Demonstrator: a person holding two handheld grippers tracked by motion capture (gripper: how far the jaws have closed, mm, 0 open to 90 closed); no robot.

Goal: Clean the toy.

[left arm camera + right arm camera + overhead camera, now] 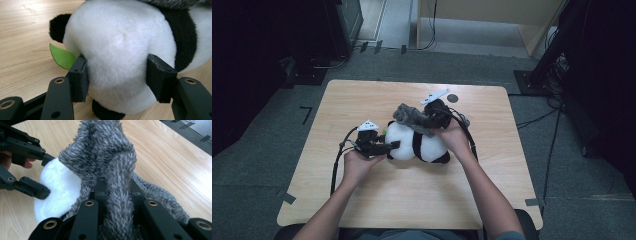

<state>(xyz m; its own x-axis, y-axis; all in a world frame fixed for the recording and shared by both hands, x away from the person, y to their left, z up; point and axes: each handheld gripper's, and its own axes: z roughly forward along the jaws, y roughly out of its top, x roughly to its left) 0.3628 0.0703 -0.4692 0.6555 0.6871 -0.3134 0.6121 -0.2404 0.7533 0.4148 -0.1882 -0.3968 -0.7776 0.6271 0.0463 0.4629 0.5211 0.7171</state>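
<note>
**Panda toy gripped from one side, grey cloth pinched over it from the other**

High view: a black-and-white plush panda toy [419, 145] lies near the middle of the pale wooden counter [362, 200]. The left gripper [393, 145] meets the panda's white end, its jaws pressed on the plush. The right gripper [426, 121] sits at the far side of the panda, clamped on a shaggy grey knitted cloth [408, 116] that lies draped on top of the panda.

Left gripper view: the two black jaws stand on either side of the panda's white rounded end, both touching the fur and denting it, so they are clamped on the toy. A green felt leaf [62, 57] sticks out beside the panda, just above the near jaw. The grey cloth shows above the panda.

Right gripper view: the jaws are closed tight on a fold of the grey cloth, which rises between them. Beside the cloth, the panda's white fur shows, with the left gripper's jaws on it.
</note>
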